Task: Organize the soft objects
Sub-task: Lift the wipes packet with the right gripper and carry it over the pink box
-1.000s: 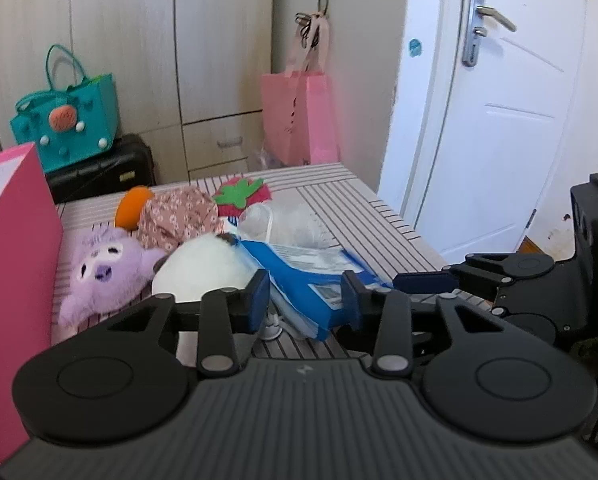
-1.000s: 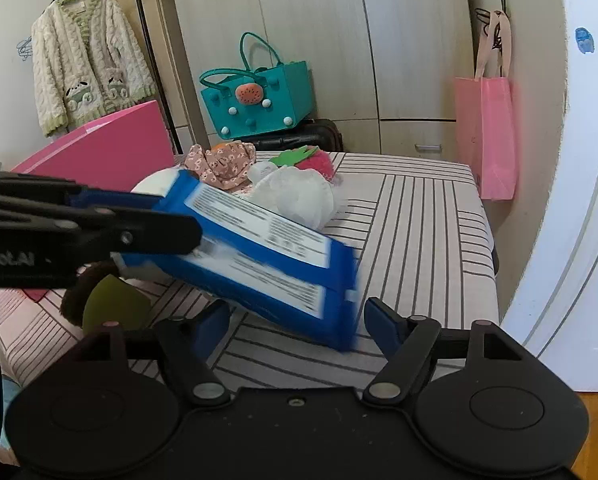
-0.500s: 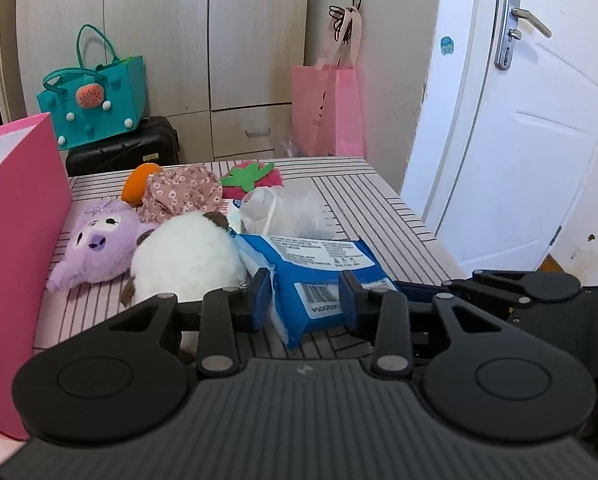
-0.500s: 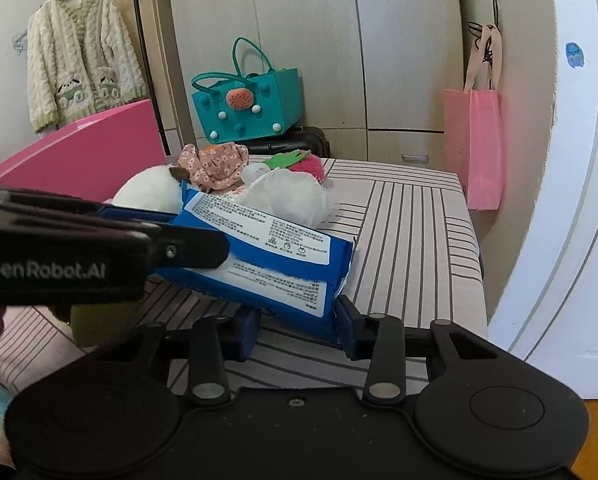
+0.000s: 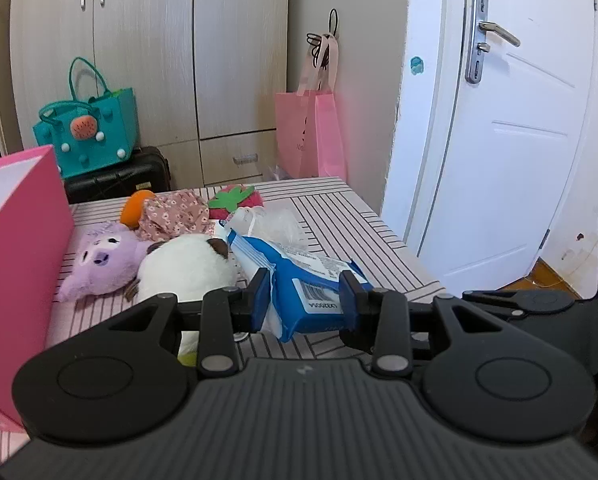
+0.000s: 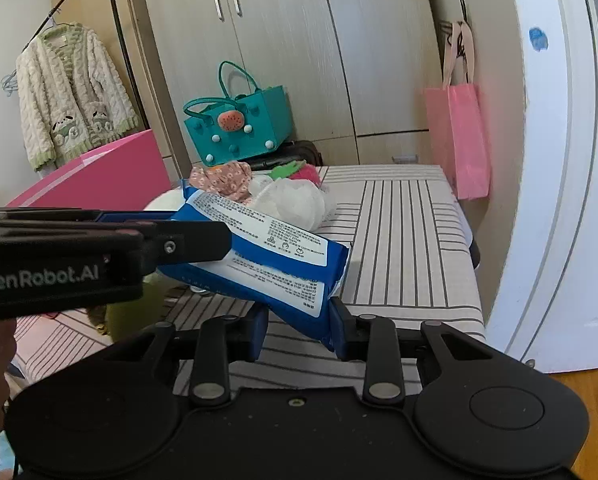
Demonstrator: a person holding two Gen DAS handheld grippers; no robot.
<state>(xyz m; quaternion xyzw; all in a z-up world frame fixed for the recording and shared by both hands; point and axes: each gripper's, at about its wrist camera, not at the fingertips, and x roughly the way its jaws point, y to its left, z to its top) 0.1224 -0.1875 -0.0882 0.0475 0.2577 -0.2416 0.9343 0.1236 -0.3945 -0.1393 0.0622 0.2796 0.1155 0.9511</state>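
Bed: striped bed (image 6: 403,240) carries the whole pile; its right edge and near right corner lie bare beside the door (image 5: 499,160).
Pink box: pink box (image 5: 15,264) stands open-topped at the bed's left edge, probably the bin for the soft things.
Toys: purple plush (image 5: 103,260), white plush (image 5: 187,268), floral cloth (image 5: 175,216) and strawberry (image 5: 235,200) huddle in the bed's middle, touching one another, not yet sorted.
Wipes pack: blue wipes pack (image 6: 267,256) hangs above the bed, near its front edge, level between both tools so it will not sag.
Left gripper: left gripper (image 5: 303,300) has its jaws pressed onto the pack's barcode end.
Right gripper: right gripper (image 6: 299,324) jaws close on the pack's lower corner, sharing the load.
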